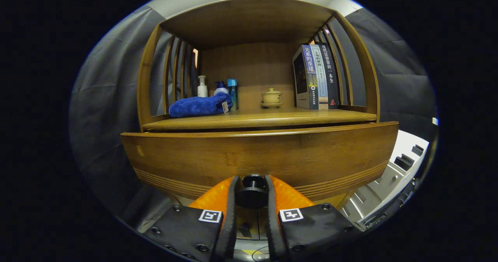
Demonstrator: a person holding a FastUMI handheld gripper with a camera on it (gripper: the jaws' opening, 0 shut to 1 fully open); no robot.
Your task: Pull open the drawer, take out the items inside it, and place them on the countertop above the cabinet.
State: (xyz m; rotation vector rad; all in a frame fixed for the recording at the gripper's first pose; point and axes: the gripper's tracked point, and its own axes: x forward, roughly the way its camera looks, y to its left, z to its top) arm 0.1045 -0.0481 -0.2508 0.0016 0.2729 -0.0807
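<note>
The cabinet [256, 71] is standing ahead with its countertop [256, 118] already carrying a blue cloth [200, 105], bottles [202, 86], a lidded cup [271, 97] and books [316, 77]. The drawer [256, 157] is sitting slightly proud of the frame, so the opening step appears underway; a straight backward pull is likely needed next. The gripper [252, 194] is pinching the drawer's knob [253, 192] between both fingers.
</note>
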